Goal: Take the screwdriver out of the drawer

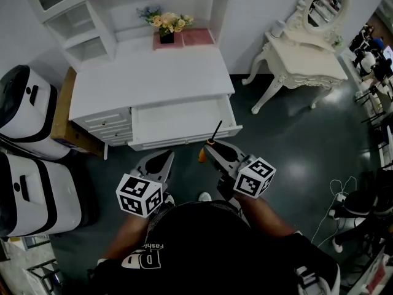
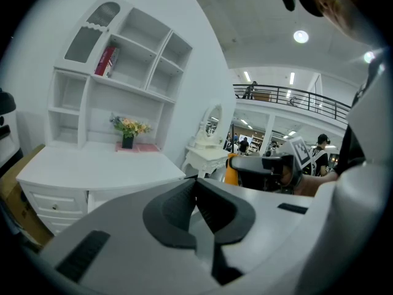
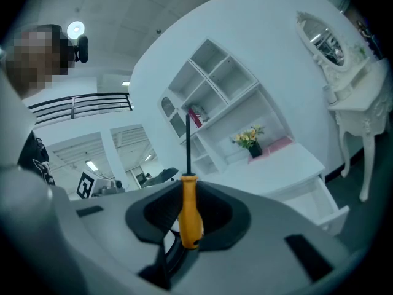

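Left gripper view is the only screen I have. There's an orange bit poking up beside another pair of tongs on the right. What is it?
Observer: It's the handle of a screwdriver. The right gripper view shows the right tongs clamped on that handle, with the black shaft pointing up.
Visitor: Is a drawer open anywhere?
Observer: Yes. The head view shows the wide drawer of the white desk pulled out, with nothing visible inside.
Visitor: So the tool is out of it?
Observer: It looks so. In the head view the tongs hold it on the person's side of the drawer front, not inside.
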Demonstrator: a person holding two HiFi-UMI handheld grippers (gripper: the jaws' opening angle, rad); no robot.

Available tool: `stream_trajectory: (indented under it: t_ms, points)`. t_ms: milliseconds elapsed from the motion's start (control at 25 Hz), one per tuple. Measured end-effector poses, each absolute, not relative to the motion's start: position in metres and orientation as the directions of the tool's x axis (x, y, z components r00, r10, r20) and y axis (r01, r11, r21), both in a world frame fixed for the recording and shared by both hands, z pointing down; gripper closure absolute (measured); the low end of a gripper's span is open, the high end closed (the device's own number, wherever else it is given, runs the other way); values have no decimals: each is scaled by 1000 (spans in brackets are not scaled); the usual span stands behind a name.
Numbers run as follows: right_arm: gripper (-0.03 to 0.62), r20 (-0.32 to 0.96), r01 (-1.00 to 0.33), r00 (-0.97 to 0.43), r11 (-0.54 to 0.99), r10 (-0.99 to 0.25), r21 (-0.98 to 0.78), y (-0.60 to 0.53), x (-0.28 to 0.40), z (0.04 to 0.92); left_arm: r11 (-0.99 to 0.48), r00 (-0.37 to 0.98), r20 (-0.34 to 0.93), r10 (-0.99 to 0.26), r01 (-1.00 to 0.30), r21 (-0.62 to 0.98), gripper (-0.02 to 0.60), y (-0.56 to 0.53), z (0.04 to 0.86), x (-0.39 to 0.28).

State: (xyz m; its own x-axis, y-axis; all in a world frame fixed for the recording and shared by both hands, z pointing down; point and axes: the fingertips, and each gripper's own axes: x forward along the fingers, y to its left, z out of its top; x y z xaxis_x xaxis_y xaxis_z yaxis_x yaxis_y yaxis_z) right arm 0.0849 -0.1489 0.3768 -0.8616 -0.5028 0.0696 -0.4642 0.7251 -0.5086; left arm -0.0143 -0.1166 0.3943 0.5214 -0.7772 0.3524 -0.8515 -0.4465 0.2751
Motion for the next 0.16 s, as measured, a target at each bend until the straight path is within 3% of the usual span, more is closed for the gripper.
stream_trajectory:
  t_ms: [160]
  points:
    - [516, 68, -466, -860, 724, -506, -509, -150, 85, 376, -446, 521, 352, -778, -852, 274, 568, -117, 394, -14]
